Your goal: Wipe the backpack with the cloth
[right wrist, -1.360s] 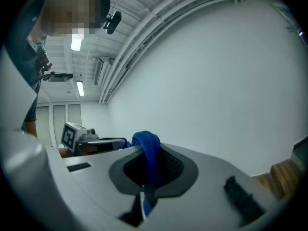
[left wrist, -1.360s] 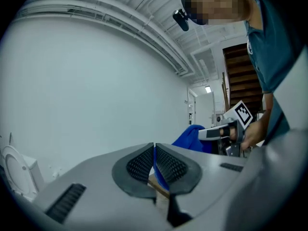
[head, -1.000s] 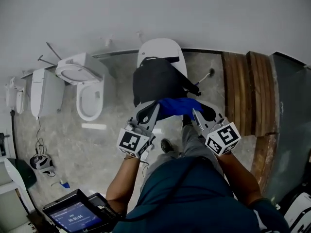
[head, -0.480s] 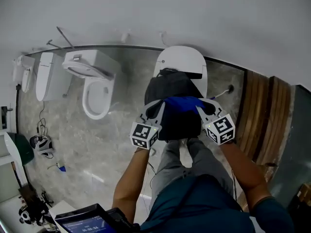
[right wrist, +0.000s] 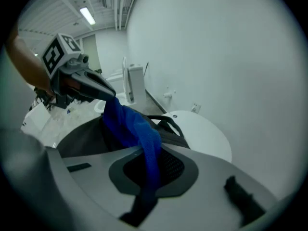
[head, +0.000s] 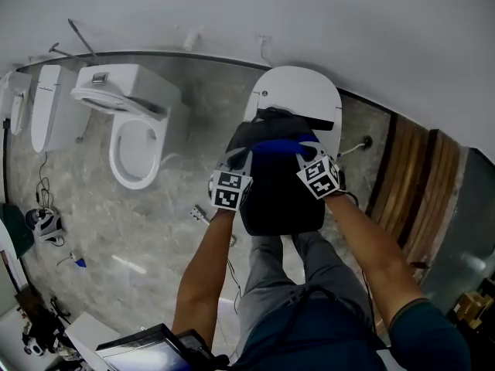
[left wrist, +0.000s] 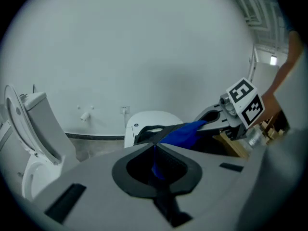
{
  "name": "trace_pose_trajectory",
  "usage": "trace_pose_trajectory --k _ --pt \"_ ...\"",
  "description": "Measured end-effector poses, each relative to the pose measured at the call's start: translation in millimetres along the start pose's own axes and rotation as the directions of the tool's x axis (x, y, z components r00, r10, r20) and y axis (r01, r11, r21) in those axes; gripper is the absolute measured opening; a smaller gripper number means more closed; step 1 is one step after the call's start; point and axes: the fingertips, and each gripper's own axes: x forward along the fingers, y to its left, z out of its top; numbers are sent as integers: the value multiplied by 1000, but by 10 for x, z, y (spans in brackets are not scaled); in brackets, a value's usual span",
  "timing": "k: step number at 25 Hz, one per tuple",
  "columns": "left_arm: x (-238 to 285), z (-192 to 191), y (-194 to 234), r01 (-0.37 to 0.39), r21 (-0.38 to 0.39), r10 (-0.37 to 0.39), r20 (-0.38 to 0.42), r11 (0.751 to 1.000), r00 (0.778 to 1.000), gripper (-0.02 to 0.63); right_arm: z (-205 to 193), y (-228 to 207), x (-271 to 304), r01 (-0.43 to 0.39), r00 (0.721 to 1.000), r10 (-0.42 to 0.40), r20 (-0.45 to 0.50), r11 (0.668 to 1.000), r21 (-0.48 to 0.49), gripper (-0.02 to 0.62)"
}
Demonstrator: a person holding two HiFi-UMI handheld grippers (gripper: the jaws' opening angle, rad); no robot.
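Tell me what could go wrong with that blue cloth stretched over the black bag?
The cloth is pinched only at its ends by the left gripper and right gripper; a hard pull might slip it free. The backpack rests loose on the closed toilet lid, so firm wiping could push it off.

The backpack [head: 282, 195] is matt black fabric. The cloth [head: 278, 147] is soft blue fabric with a fine weave. The toilet lid [head: 298, 95] is smooth, glossy white. The floor [head: 155, 207] is polished grey marbled stone. At the right are planks [head: 410, 184] of brown grained wood. The left tool [left wrist: 155, 150] and right tool [right wrist: 149, 160] are matt grey plastic.
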Motion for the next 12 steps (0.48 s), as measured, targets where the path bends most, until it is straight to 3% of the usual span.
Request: trace_pose_trajectory --k 3,6,12 --pt "99 -147 200 -20 33 22 -49 999 999 18 72 163 301 -17 996 8 -94 995 -103 11" --pt "73 -238 478 -54 43 57 -63 998 996 18 320 488 563 -95 987 73 -142 983 -155 12" --pt "-2 -568 873 -83 -26 80 -109 996 991 19 933 1139 790 -216 975 192 -109 937 -276 12"
